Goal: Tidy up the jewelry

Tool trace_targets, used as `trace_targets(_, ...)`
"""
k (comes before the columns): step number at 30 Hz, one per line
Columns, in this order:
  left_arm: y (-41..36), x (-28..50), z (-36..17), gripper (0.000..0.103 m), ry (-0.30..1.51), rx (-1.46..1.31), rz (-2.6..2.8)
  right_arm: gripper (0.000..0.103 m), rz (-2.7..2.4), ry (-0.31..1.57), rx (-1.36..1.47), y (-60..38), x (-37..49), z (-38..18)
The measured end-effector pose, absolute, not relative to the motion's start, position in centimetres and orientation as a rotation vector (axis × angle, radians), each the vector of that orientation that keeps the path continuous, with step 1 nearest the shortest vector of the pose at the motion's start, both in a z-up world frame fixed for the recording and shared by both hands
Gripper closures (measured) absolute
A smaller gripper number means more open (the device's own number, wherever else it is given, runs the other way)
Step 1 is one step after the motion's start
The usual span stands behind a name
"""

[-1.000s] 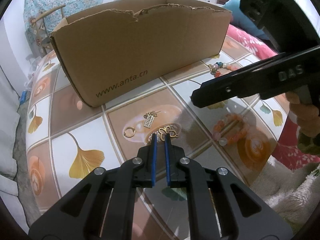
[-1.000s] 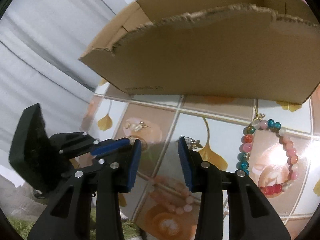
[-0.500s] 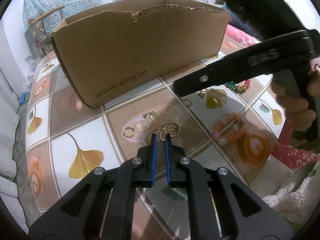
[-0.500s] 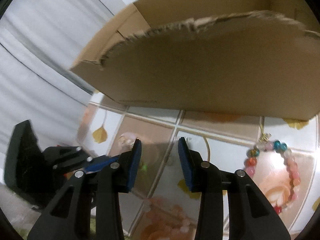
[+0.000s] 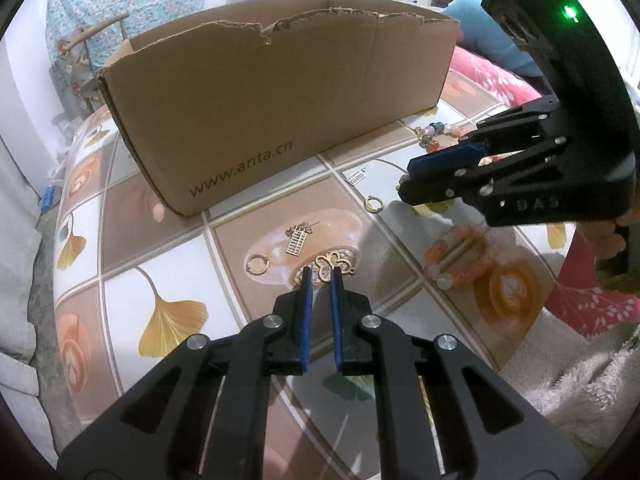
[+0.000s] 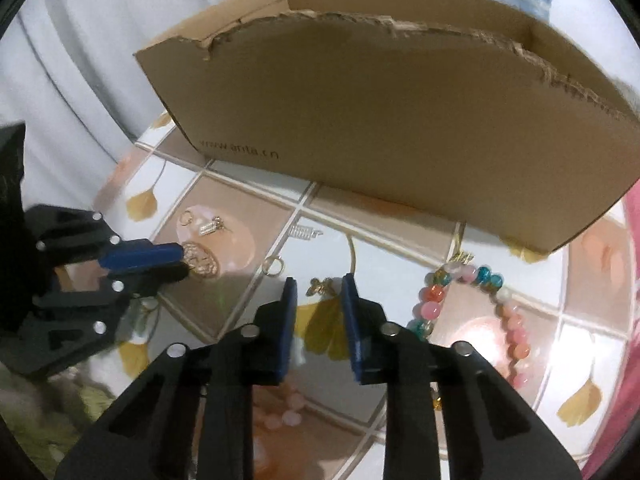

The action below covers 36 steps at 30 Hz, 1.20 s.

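While the left tongs stay narrowly parted, the right tongs, spread, now seemingly straddle a gold charm.

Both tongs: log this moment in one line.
left tongs: open at gold filigree pendant | right tongs: open around small gold charm | cardboard box: behind

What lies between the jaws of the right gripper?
In the right wrist view, a small gold charm lies on the table between the open jaws of the right gripper.
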State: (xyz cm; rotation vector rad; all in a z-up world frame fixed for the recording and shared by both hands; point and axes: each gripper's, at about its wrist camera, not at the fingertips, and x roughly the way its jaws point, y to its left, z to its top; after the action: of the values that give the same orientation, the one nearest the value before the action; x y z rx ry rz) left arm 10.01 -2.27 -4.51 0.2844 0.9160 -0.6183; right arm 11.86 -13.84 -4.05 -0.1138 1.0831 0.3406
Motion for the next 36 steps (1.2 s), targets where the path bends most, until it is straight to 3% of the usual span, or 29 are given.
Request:
trace_targets(4, -2.4, 9.9, -4.5, 0.095, 0.916, 0.286, -0.619, 0.098, 0.344, 1.078, -0.128, -13.4, 11.9, -4.5)
trace_targets(11, -2.3, 9.8, -4.5, 0.093, 0.921, 0.274, -0.625, 0.099, 0.337, 1.083, -0.109, -13.6, 11.7, -5.0)
trace_targets(18, -2.6, 9.5, -4.5, 0.070, 0.927, 0.271, -0.650, 0.099, 0.321, 1.094, -0.075, -14.8, 10.6, -4.7)
trace_targets(31, -3.6, 10.5, -4.7, 0.070, 0.943, 0.292, -0.559, 0.099, 0.330, 1.079, -0.015, -15.6, 10.3, -4.3)
trace_targets(36, -4.1, 10.6, -4.7, 0.075, 0.961, 0.305, -0.555, 0.099, 0.331, 1.074, 0.006, -16.0, 10.4, -4.3)
